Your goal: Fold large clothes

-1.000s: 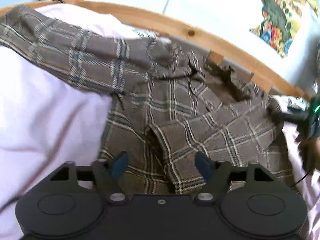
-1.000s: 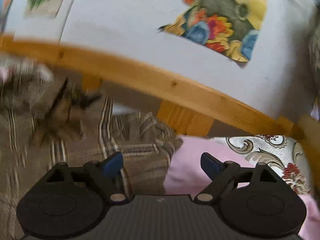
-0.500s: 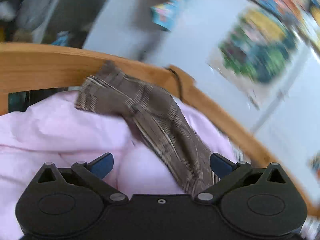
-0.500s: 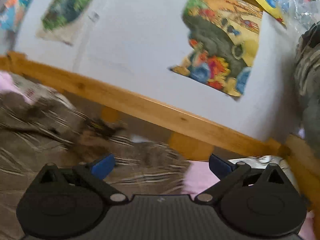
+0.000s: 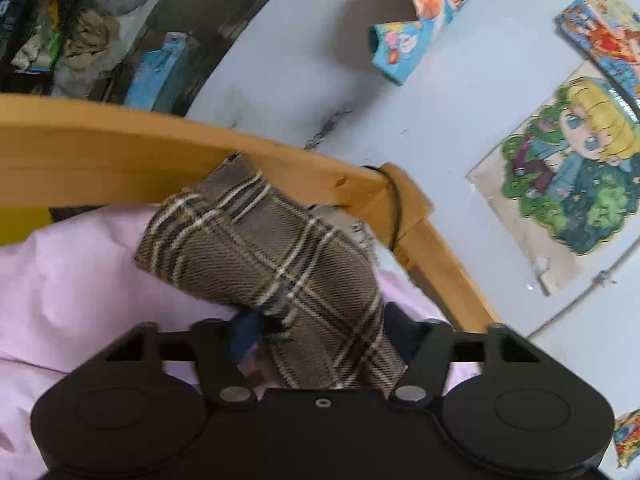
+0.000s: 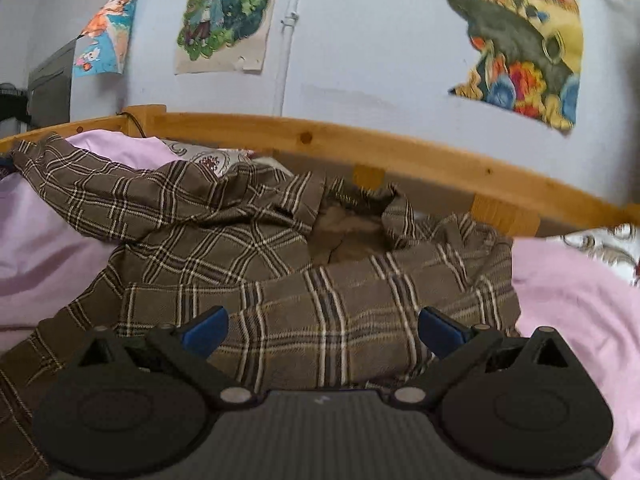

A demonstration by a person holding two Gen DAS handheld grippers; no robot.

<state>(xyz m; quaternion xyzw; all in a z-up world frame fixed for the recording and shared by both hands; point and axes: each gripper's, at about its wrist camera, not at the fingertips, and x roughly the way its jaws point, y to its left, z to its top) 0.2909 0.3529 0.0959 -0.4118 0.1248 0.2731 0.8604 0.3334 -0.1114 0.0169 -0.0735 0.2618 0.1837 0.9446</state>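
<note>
A brown plaid shirt (image 6: 248,248) lies crumpled on a pink sheet (image 6: 568,312), its collar toward the wooden bed rail (image 6: 400,148). One sleeve runs out to the left. In the left wrist view the end of that sleeve (image 5: 272,256) lies flat between the fingers of my left gripper (image 5: 320,328). Its jaws are closing round the sleeve, and the cloth hides the right pad. My right gripper (image 6: 322,332) hangs wide open just above the folded-over sleeve on the shirt's right side, with nothing clamped.
The rail's corner (image 5: 384,200) has a black cable (image 5: 396,208) looped round it, close behind the sleeve end. Posters (image 6: 224,16) hang on the blue wall. A patterned cloth (image 6: 208,158) shows by the rail. Cluttered shelves (image 5: 80,32) stand beyond the bed.
The left view swung from the shirt's body to the sleeve end at the bed corner; its jaws widened, then narrowed round the sleeve. The right view swung left over the shirt.
</note>
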